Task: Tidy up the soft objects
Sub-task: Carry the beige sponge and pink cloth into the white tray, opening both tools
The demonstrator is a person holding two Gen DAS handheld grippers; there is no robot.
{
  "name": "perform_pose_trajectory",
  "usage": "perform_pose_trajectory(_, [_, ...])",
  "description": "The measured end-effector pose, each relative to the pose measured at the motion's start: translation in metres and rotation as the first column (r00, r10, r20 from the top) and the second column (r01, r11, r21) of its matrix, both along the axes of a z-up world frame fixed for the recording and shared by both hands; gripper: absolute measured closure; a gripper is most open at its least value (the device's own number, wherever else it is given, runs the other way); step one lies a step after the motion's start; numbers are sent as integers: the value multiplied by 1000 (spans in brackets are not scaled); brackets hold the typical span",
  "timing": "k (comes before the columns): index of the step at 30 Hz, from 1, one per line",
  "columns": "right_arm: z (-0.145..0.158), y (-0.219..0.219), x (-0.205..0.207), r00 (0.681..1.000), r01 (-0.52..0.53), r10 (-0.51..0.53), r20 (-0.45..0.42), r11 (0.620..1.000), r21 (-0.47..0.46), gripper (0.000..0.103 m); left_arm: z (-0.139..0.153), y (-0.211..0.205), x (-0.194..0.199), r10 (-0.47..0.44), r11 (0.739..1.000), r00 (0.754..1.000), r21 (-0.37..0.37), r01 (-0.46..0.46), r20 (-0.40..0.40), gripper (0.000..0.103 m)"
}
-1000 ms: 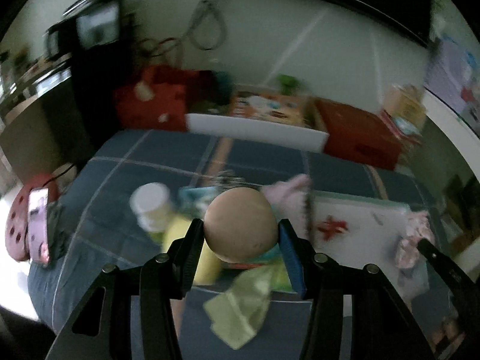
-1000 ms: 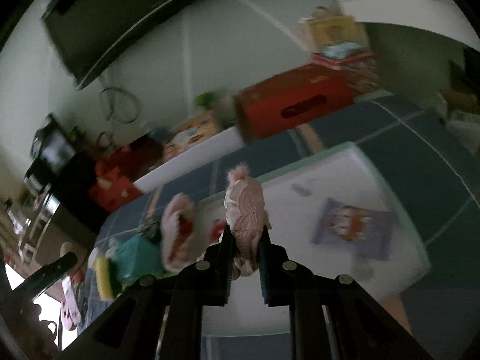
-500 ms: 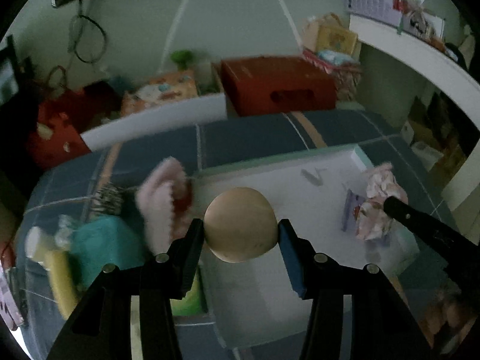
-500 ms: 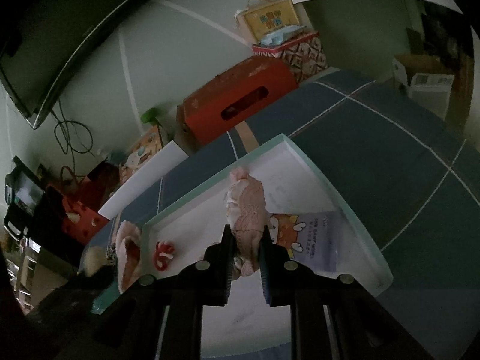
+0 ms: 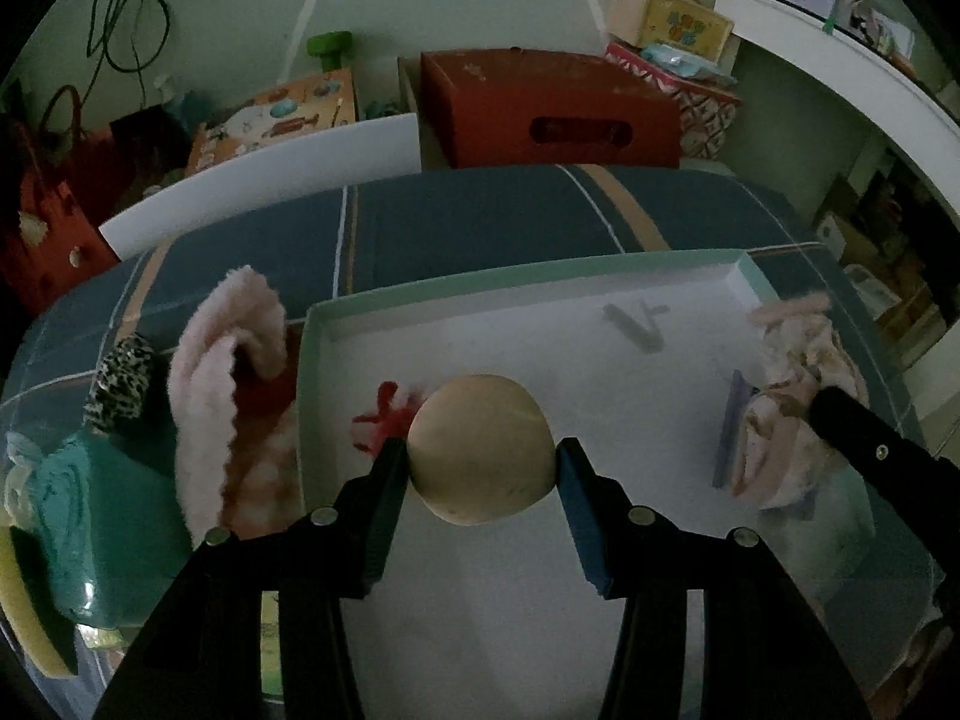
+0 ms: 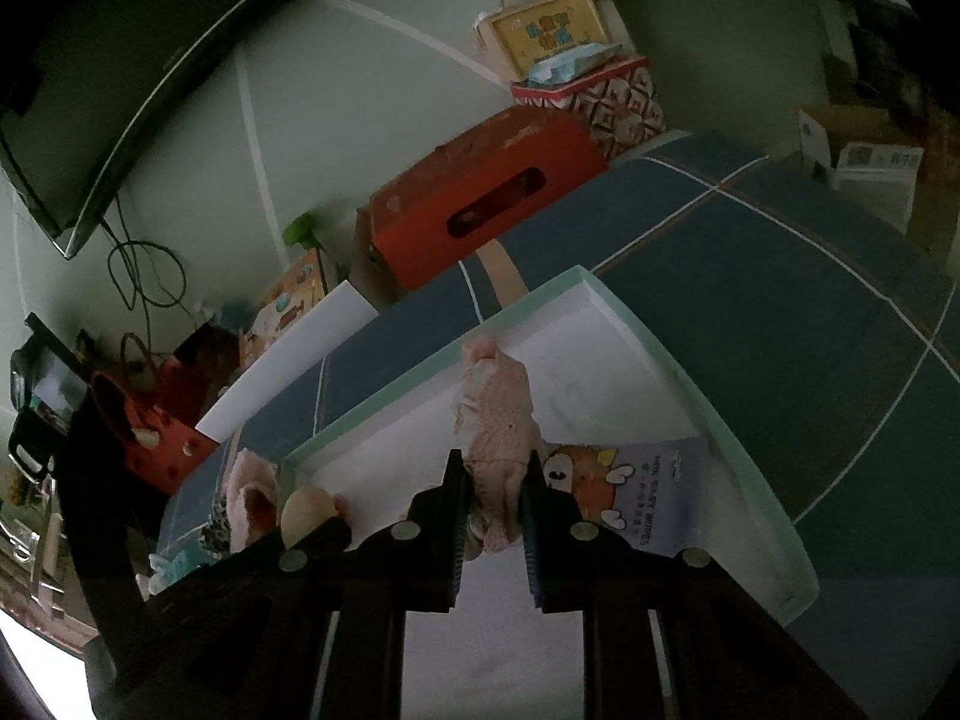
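My left gripper (image 5: 480, 468) is shut on a beige soft ball (image 5: 481, 447) and holds it over the white tray with the mint rim (image 5: 516, 282). My right gripper (image 6: 493, 498) is shut on a pink knitted soft toy (image 6: 495, 414), above the tray's right part (image 6: 606, 294). In the left wrist view the pink toy (image 5: 786, 378) and the right gripper's dark finger (image 5: 864, 432) show at the tray's right end. A small red soft piece (image 5: 378, 414) lies in the tray's left part. A purple wipes pack (image 6: 636, 486) lies in the tray under the pink toy.
Left of the tray on the blue plaid bed (image 5: 480, 216) lie a fluffy pink slipper (image 5: 222, 360), a leopard-print piece (image 5: 123, 372), a teal soft item (image 5: 96, 516) and a yellow sponge (image 5: 24, 606). A red box (image 5: 552, 108) and a white board (image 5: 264, 174) stand behind the bed.
Both grippers have come closer over the tray. My left gripper swung right from the pile of soft items with the ball. My right gripper carried the pink toy above the wipes pack.
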State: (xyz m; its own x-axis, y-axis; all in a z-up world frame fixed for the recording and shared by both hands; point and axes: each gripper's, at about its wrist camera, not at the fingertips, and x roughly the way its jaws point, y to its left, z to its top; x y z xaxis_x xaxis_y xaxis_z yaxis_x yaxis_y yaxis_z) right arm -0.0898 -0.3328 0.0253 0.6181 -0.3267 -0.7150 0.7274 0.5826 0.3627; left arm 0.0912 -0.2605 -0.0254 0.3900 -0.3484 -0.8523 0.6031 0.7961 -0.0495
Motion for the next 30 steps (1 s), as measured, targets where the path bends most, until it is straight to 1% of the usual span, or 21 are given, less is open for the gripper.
perform_pose_trajectory(2, [2,1,2,1000,-4,4,-13,1000,-8,84,0,2,-1,2,1000,1000,-3,-2,-12,46])
perform_pose_trajectory(4, [5,2,2,1000,-4,3,-26,1000,-23,83,2,4,-2,8,1000,1000,-7,-8,-23,29])
perform_pose_trajectory(6, [7,3,3,999,-5,4,-39,999,-36,77,8,8,-4,9,1000,1000,-28,-9,-27,25])
perform_pose_trajectory(7, [8,4,3,999,-11,9,-49,999,-40,75,11,11,-6,11,999,1000,-31,-11,-19,22])
perform_pose_trajectory(8, [9,5,4,998,-15,12,-56,999,-44,74,14,12,-7,12,999,1000,-30,-12,-11,20])
perform_pose_trajectory(9, [10,6,4,998,-19,16,-62,999,-50,70,16,13,-9,12,1000,1000,-26,-12,-1,17])
perform_pose_trajectory(10, [11,8,4,997,-20,16,-69,998,-58,68,20,16,-11,14,1000,1000,-23,-13,17,17])
perform_pose_trajectory(12, [12,10,5,996,-23,17,-83,997,-70,54,23,20,-12,20,1000,999,-23,-19,29,17])
perform_pose_trajectory(13, [12,12,7,995,-29,20,-101,996,-80,52,24,22,-12,25,999,999,-25,-25,27,17])
perform_pose_trajectory(14, [12,12,8,993,-35,25,-113,996,-83,50,24,25,-11,34,999,999,-25,-33,19,17])
perform_pose_trajectory(16, [9,15,13,988,-54,41,-147,995,-86,50,24,31,-10,49,999,999,-25,-48,10,17])
perform_pose_trajectory(19, [6,17,16,985,-68,54,-166,994,-84,50,27,39,-7,72,997,997,-28,-72,16,17])
perform_pose_trajectory(26, [5,20,16,977,-63,40,-212,993,-103,45,38,58,-6,113,992,993,-49,-112,23,17])
perform_pose_trajectory(28, [4,21,18,973,-64,38,-229,992,-107,42,42,62,-6,121,992,992,-47,-119,32,17])
perform_pose_trajectory(30, [3,22,20,969,-63,33,-244,991,-117,34,47,68,-6,123,991,992,-51,-121,36,17])
